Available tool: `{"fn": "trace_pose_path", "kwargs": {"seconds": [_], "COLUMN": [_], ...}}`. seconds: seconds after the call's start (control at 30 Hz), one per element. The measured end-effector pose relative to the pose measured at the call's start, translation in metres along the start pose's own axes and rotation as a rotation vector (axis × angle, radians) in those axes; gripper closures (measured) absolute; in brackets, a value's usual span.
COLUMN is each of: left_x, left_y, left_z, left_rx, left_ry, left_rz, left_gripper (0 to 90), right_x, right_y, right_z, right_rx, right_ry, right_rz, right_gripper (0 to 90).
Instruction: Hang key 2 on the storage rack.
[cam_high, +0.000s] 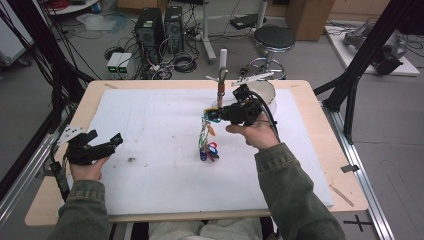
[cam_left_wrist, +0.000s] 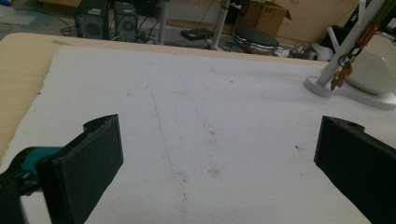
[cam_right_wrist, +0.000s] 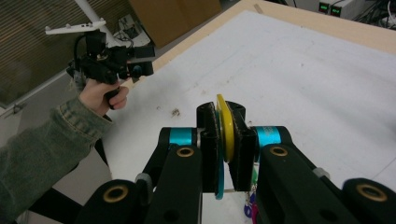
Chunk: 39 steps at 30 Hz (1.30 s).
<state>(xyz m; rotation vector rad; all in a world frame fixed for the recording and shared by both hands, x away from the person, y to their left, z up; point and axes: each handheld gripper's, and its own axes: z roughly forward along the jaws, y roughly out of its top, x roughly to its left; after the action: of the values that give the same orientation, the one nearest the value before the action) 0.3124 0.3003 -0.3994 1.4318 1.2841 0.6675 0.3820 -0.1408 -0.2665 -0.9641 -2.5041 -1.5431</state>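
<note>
My right gripper is held up over the middle of the white mat, shut on a yellow round tag pinched edge-on between its pads. A bunch of colourful tags hangs from it down to the mat, and a teal tag shows just below the jaws. My left gripper rests low near the mat's left edge, its jaws wide open with only bare mat between them. A white peg stand rises at the far side with a brown key hanging on it.
A white bowl sits beside the stand at the back right, and the stand's base lies on the mat. The white mat covers most of the wooden table. Computers, cables and a stool stand on the floor beyond.
</note>
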Motion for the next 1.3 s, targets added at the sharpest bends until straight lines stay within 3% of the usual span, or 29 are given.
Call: {"fn": "trace_pose_path", "kwargs": {"seconds": [0.2,0.57,0.9,1.3], "left_x": [-0.006,-0.035,-0.059,-0.078], "left_y": [0.005,0.017,0.026,0.033], "left_z": [-0.002,-0.001,0.001,0.004], "left_rx": [-0.017,-0.027,-0.044,-0.056], "left_ry": [-0.029,-0.125,-0.209,-0.263], "left_rz": [0.002,0.053,0.092,0.134], "left_gripper": [1.7,1.7,1.7,1.7], "right_x": [0.005,0.012,0.023,0.031], "right_y": [0.008,0.021,0.038,0.047], "right_z": [0.003,0.013,0.014,0.018], "right_rx": [-0.011,-0.036,-0.076,-0.102], "right_ry": [0.006,0.024,0.011,0.011], "right_rz": [-0.01,-0.001,-0.015,-0.006], "right_gripper": [85.0,84.9,84.9,84.9]}}
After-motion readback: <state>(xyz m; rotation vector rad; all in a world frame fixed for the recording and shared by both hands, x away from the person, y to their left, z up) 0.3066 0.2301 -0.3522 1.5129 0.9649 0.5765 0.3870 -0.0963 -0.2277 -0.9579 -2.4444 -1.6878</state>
